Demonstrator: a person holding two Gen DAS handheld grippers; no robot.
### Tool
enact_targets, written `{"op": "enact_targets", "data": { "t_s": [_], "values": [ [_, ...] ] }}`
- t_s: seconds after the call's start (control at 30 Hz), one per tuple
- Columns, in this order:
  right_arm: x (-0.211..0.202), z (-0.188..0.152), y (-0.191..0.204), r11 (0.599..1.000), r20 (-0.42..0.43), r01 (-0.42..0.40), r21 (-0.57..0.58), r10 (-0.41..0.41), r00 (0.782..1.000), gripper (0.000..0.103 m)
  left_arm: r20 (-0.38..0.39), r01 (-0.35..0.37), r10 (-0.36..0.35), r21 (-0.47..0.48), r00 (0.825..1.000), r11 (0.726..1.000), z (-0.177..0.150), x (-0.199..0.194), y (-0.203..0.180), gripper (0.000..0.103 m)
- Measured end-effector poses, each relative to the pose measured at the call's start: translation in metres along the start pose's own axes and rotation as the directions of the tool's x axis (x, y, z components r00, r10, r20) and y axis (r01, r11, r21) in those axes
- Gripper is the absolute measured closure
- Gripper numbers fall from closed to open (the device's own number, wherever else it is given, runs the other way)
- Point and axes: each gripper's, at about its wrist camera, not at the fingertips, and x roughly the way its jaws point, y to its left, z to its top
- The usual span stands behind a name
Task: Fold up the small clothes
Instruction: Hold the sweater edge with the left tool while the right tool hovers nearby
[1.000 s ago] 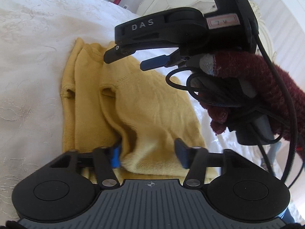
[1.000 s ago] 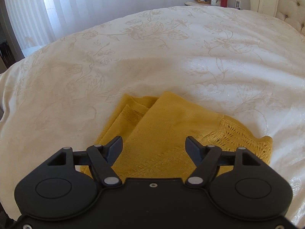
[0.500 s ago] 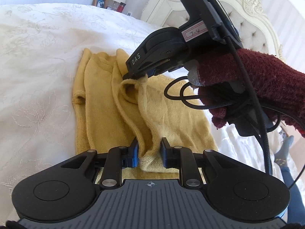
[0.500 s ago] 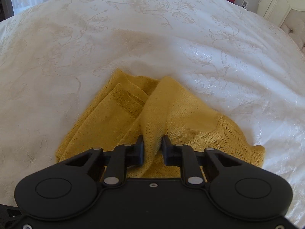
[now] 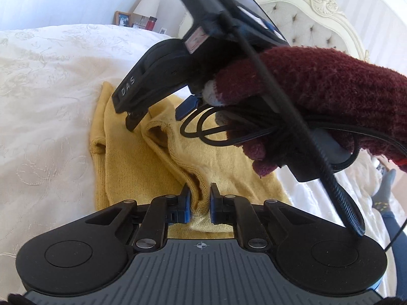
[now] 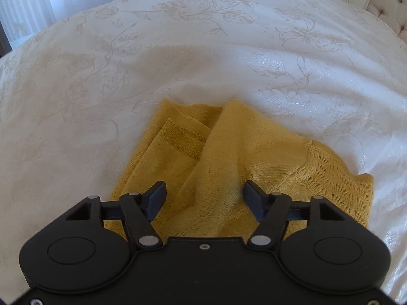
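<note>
A small mustard-yellow knit garment [image 5: 132,157] lies partly folded on the white bedspread [image 5: 45,81]. My left gripper [image 5: 199,198] is closing, and its blue pads pinch a raised fold at the garment's near edge. In the left wrist view my right gripper [image 5: 160,114] hovers over the far end of the garment, held by a hand in a dark red glove [image 5: 318,96]. Seen from its own camera, the right gripper [image 6: 203,195] is opening. The garment [image 6: 229,147] lies under and between its fingers, and the pads do not press on it.
The embroidered bedspread [image 6: 178,38] spreads out on all sides of the garment. A cream tufted headboard [image 5: 318,17] stands at the back right, with a lamp [image 5: 148,5] and photo frame [image 5: 123,20] beside it. A socked foot [image 5: 384,190] shows off the bed's right edge.
My left gripper went from wide open to pinching a fold of the garment and raised it slightly. My right gripper pinched the fabric half a second ago and has opened again, dropping it.
</note>
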Motion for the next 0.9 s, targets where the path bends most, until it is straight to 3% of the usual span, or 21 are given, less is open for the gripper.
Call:
{"op": "enact_targets", "data": {
  "t_s": [0.07, 0.13, 0.23, 0.37, 0.5, 0.6, 0.7, 0.73, 0.8, 0.9],
  "values": [
    [0.003, -0.001, 0.007, 0.997, 0.003, 0.049, -0.054, -0.049, 0.999, 0.039, -0.004, -0.002, 0.002, 0.01, 1.0, 1.0, -0.002, 0.0, -0.004, 0.092],
    [0.001, -0.002, 0.005, 0.993, 0.027, 0.077, -0.086, -0.075, 0.997, 0.08, -0.003, -0.003, 0.003, 0.017, 1.0, 1.0, -0.003, -0.001, -0.006, 0.094],
    [-0.012, -0.005, -0.013, 1.0, 0.076, 0.02, -0.004, -0.02, 0.997, 0.085, 0.022, 0.012, -0.012, 0.008, 1.0, 1.0, -0.002, -0.006, -0.008, 0.096],
    [-0.038, -0.004, -0.018, 0.999, 0.145, -0.033, 0.018, 0.03, 0.989, 0.085, 0.074, 0.018, -0.015, -0.043, 0.997, 0.999, 0.001, -0.024, -0.005, 0.097],
    [-0.046, 0.006, -0.004, 0.996, 0.156, -0.089, 0.007, 0.086, 0.984, 0.085, 0.11, -0.01, 0.017, -0.066, 0.994, 0.998, 0.0, -0.048, -0.005, 0.097],
    [-0.036, 0.011, 0.014, 0.994, 0.139, -0.111, -0.01, 0.112, 0.984, 0.084, 0.062, -0.045, 0.054, -0.142, 0.997, 0.989, -0.002, -0.055, 0.005, 0.097],
    [-0.02, 0.012, 0.017, 0.988, 0.118, -0.155, 0.027, 0.15, 0.982, 0.072, -0.029, -0.066, 0.06, -0.274, 0.998, 0.96, -0.004, -0.057, 0.024, 0.096],
    [-0.017, 0.011, 0.014, 0.98, 0.124, -0.194, 0.048, 0.187, 0.975, 0.062, -0.075, -0.073, 0.054, -0.283, 0.996, 0.956, -0.002, -0.052, 0.032, 0.096],
    [-0.019, 0.008, 0.004, 0.959, 0.167, -0.267, 0.095, 0.249, 0.954, 0.054, -0.097, -0.082, 0.055, -0.295, 0.994, 0.952, -0.003, -0.05, 0.037, 0.093],
    [-0.036, -0.004, -0.018, 0.93, 0.259, -0.34, 0.136, 0.298, 0.919, 0.053, -0.095, -0.074, 0.047, -0.311, 0.994, 0.948, 0.001, -0.055, 0.041, 0.086]
  ]
}}
